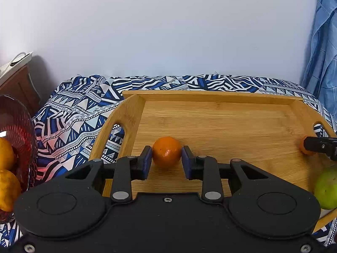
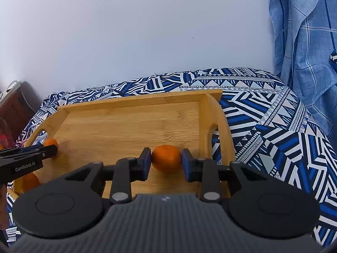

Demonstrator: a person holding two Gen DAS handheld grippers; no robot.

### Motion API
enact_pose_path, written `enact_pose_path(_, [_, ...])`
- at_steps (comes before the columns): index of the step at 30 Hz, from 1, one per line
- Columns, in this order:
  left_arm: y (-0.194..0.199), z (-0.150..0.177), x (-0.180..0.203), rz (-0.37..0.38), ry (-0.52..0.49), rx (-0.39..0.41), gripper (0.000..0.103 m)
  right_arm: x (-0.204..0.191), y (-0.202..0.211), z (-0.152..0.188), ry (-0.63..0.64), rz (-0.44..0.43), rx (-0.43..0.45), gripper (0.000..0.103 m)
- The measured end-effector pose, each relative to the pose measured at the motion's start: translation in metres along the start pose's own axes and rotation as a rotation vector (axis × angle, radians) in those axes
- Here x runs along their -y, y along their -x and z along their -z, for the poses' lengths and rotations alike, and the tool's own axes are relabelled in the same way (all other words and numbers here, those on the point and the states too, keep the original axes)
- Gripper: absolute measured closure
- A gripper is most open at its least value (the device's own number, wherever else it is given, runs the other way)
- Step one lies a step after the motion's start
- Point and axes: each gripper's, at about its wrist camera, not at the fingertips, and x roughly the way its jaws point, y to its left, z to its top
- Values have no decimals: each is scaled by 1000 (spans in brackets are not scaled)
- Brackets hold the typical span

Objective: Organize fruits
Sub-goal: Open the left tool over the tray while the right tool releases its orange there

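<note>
Left claw grips an orange between its blue pads, low over the left part of the wooden tray, near the left handle cutout. Right claw is clamped on a second orange at the right end of the tray, just beside the right handle. Whether either orange touches the tray floor, can't tell.

Tray sits on a blue-and-white patterned cloth. A green fruit lies at the tray's near right corner in the left wrist view. A third orange shows at the tray's near left edge in the right wrist view, partly hidden behind the left claw. Red glass bowl stands left of the tray on the cloth, with two yellow fruits inside. Blue checked curtain hangs at right, plain white wall behind.
</note>
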Motion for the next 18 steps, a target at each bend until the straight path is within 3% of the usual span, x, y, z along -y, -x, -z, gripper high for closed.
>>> enact_pose_path(5, [0,0,2,-7,-13,2,73,0,1,0,-3,-3,4,66])
enact_pose_path(10, [3,1,4,-16,-32,2,70,4,4,1,-40,-37,20,58])
enact_pose_path(11, [7,1,5,-18,-32,6,69,5,6,0,-50,-45,25,45])
enact_pose_path(12, [10,2,5,-15,-33,8,67,6,9,0,-58,-55,31,42])
enact_pose_path(18, [47,11,5,15,-34,35,56,5,39,6,-66,-89,81,38])
